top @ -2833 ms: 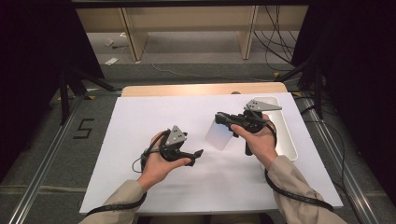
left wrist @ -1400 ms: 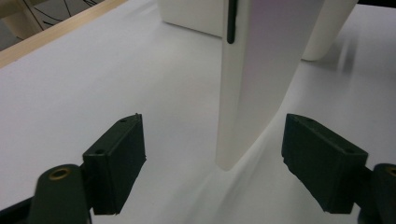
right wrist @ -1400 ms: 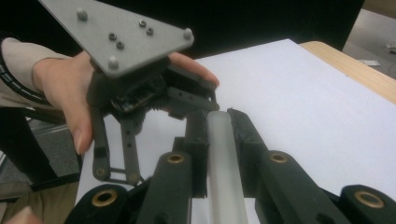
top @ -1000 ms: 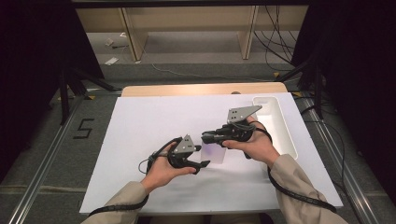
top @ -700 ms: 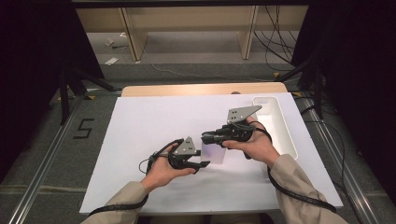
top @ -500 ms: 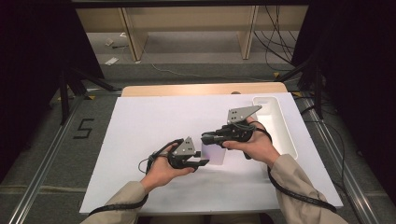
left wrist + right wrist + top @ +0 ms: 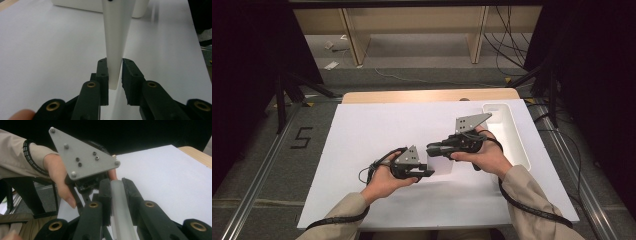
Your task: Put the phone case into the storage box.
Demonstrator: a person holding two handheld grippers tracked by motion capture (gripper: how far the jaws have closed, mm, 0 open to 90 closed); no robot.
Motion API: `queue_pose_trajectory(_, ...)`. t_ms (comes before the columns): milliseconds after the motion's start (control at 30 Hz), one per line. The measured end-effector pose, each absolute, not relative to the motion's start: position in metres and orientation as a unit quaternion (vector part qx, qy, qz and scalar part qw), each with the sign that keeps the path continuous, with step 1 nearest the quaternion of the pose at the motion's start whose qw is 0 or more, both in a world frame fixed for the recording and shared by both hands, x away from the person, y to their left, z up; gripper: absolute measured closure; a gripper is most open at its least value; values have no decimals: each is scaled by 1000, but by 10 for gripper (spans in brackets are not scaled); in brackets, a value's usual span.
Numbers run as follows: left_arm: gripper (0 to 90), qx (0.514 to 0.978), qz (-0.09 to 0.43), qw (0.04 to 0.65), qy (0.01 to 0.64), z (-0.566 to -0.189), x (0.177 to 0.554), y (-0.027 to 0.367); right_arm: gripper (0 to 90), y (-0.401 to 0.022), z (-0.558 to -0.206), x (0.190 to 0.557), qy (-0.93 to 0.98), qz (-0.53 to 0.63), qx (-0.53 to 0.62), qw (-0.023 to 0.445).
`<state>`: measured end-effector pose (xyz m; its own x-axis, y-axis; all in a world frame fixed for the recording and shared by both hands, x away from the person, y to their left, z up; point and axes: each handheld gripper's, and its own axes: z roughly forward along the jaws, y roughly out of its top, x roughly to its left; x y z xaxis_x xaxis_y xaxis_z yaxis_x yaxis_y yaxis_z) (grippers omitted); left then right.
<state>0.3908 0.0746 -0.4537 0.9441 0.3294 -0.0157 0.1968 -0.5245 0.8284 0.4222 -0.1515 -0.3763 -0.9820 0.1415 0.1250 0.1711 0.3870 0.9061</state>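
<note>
A flat white plastic piece hangs just above the white table sheet, between my two grippers near the table's middle. My right gripper comes from the right and is shut on the piece's upper part; in the right gripper view the piece sits edge-on between both jaws. My left gripper holds its lower edge from the left. In the left gripper view the piece stands edge-on with the jaws closed against both faces. The left gripper's grey plate and hand show close behind.
A long white tray lies at the right side of the sheet, and its wall is at the top of the left gripper view. A wooden table edge runs along the back. Cables trail from both grippers.
Since 2.8 s ago the right gripper brought the white piece down and to the left, and the left gripper moved right to meet it. Over the last second almost nothing has moved.
</note>
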Motion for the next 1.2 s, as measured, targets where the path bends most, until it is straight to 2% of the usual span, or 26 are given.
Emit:
queue_pose_trajectory(167, 790, 870, 72, 463, 153, -449, 391, 77, 764, -154, -374, 423, -830, -551, -84, 13)
queue_pose_trajectory(333, 810, 873, 80, 455, 155, -446, 388, 76, 571, -157, -373, 424, -829, -555, -72, -11)
queue_pose_trajectory(400, 810, 872, 82, 454, 163, -445, 389, 77, 456, -158, -374, 425, -825, -558, -81, -27)
queue_pose_trajectory(600, 809, 864, 105, 446, 211, -443, 392, 83, 249, -163, -376, 430, -804, -579, -126, -54)
queue_pose_trajectory(867, 808, 838, 140, 439, 292, -439, 396, 92, 190, -168, -383, 433, -793, -581, -172, -69)
queue_pose_trajectory(1100, 807, 815, 157, 435, 350, -438, 399, 101, 230, -170, -389, 434, -788, -576, -203, -82)
queue_pose_trajectory(1200, 807, 807, 163, 434, 365, -437, 400, 103, 218, -172, -391, 435, -773, -583, -229, -101)
